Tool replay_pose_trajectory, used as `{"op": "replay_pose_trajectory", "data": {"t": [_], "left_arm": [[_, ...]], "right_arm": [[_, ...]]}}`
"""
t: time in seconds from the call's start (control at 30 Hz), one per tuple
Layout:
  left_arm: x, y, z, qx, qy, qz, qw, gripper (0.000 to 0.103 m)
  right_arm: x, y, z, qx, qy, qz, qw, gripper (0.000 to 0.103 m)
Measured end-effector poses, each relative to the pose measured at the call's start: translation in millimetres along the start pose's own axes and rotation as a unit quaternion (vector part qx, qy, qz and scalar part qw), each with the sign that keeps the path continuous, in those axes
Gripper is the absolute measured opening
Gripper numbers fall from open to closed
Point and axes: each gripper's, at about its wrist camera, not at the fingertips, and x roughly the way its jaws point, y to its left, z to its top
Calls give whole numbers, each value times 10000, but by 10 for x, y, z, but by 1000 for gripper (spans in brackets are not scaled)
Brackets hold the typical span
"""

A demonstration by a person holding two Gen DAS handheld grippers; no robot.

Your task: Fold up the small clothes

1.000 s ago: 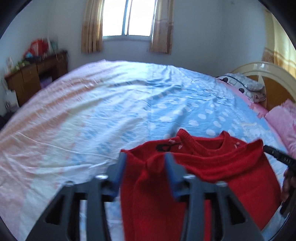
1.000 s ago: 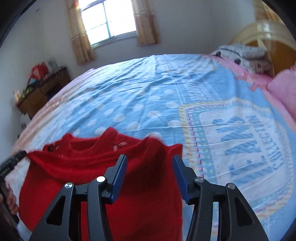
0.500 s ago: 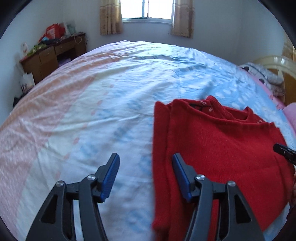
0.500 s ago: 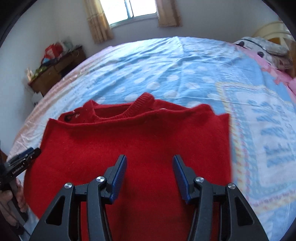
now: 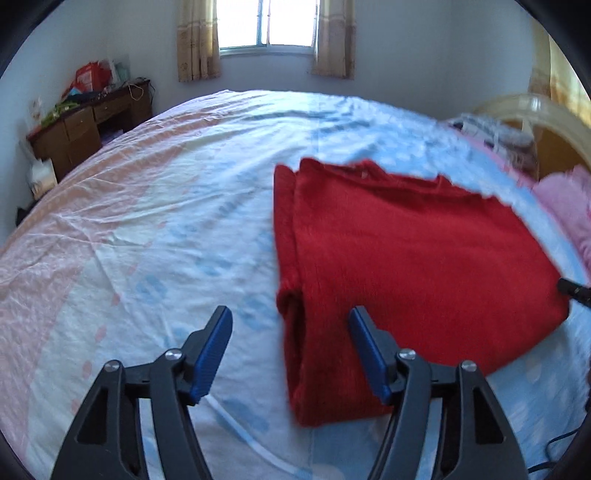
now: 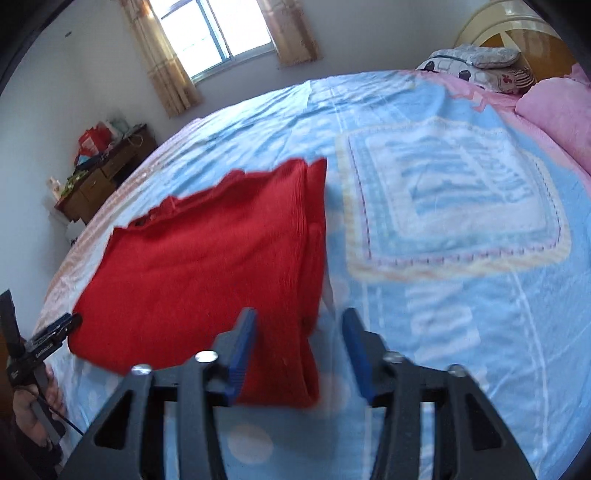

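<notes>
Sweater: your red sweater (image 5: 406,251) lies flat on the bed (image 5: 166,229), sleeves folded in, long axis running away from both sets of fingers.
Left gripper (image 5: 291,347): fingers opening, nothing pinched; the sweater's near left corner sits between them.
Right gripper (image 6: 299,354): fingers closing, straddling the near right corner, pads not yet on cloth.
Nearer hand: about even, one per corner.
Look: knitted, thick, soft, blurred.

**A bedroom in a home**

A big bed (image 5: 184,206) with a blue and pink sheet fills the room. Pillows (image 6: 480,59) lie by the headboard (image 6: 517,26). Far off is a window (image 5: 267,24) with curtains (image 5: 197,40), and a wooden desk (image 5: 85,125) stands on the left.
</notes>
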Motion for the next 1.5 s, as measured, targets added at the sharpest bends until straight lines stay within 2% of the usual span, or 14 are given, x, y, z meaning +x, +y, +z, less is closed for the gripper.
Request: {"op": "replay_pose_trajectory", "data": {"t": [0.07,0.13,0.2,0.4,0.5,0.6,0.7,0.83,0.9,1.0,1.17,1.27,1.43,1.5], "left_arm": [[26,29,-32,-68,48,-48,10000,69],[46,52,-57,-119,111,-19,9999,71],[46,85,-67,-199,128,29,9997,78],[8,119,-104,-287,119,38,9995,80],[-59,189,-103,-324,24,130,9994,82],[-67,271,-115,-361,-69,268,9990,93],[-10,289,-129,-386,53,238,9990,93],[28,269,-133,-341,136,366,9987,96],[22,276,-139,-350,132,367,9986,97],[10,280,-156,-285,140,417,9986,100],[-8,284,-172,-227,114,472,9986,101],[-3,250,-180,-139,64,565,9983,102],[-33,236,-185,-81,24,602,9982,102],[-41,222,-190,-28,36,628,9980,102]], "right_arm": [[41,-48,-75,124,144,63,9998,40],[49,-51,-149,136,173,94,9997,28],[33,25,-211,-116,169,-39,9998,21],[-38,108,-192,-286,138,-315,9990,21],[-214,229,-174,-403,-256,-428,9979,25],[-285,474,-119,-690,-487,-244,9961,29],[-139,700,-103,-965,-327,18,9948,29],[196,701,-178,-829,74,-129,9964,30],[216,686,-249,-949,-67,-159,9953,30],[202,721,-309,-1180,-10,-286,9926,30],[202,781,-297,-1221,122,-390,9917,36],[242,838,-344,-1361,61,-513,9894,42],[163,873,-384,-1160,-72,-650,9911,44],[134,898,-393,-1063,-56,-623,9924,48]]}}
